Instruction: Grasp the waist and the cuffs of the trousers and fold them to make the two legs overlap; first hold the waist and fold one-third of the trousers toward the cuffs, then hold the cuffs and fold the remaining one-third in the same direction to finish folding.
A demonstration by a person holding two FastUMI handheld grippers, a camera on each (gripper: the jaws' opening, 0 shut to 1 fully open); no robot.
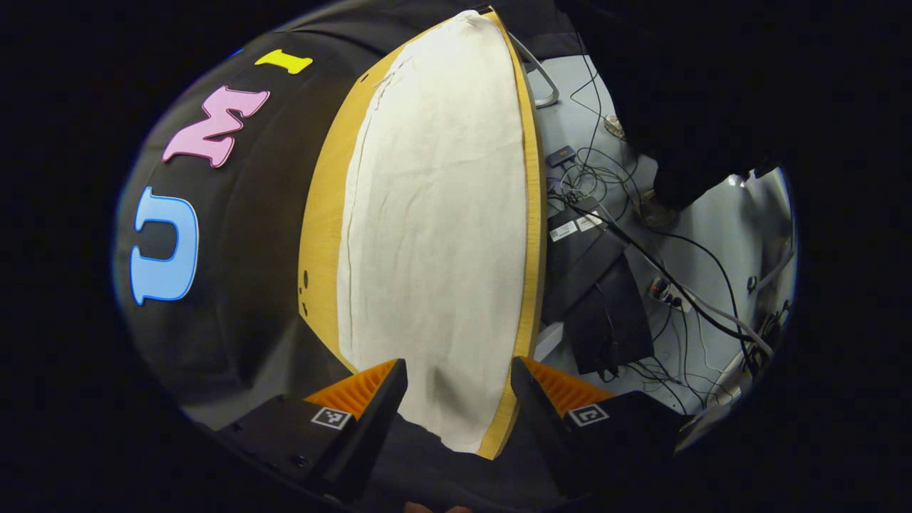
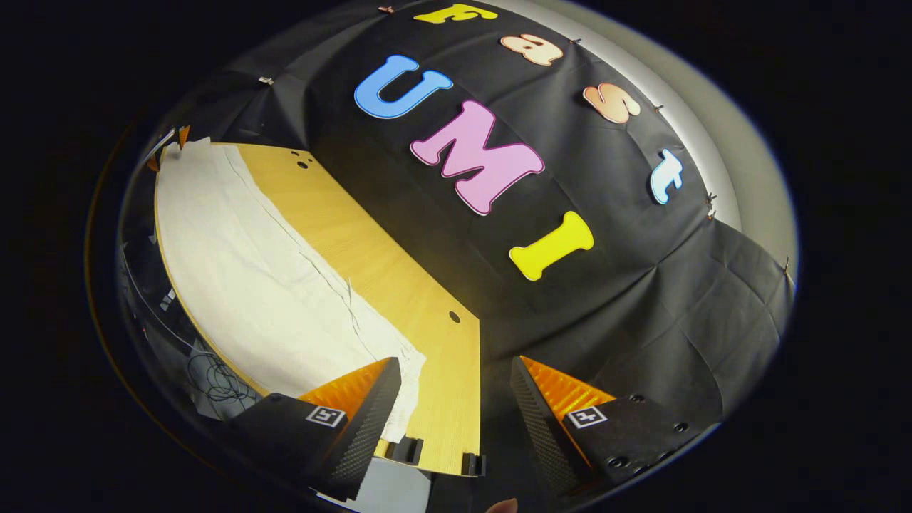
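Cream-white trousers lie flat and lengthwise on a yellow wooden table, reaching from near my fingers to the far end. My left gripper hovers open over the near end of the cloth, its fingers wide apart with nothing between them. In the right gripper view the same trousers stretch away to the left along the table. My right gripper is open above the table's near end, its left finger over the cloth's corner and the right finger past the table's edge.
Right of the table in the left gripper view, the grey floor holds black boxes and tangled cables. The black booth wall runs along the table's far side. Two holes mark the tabletop.
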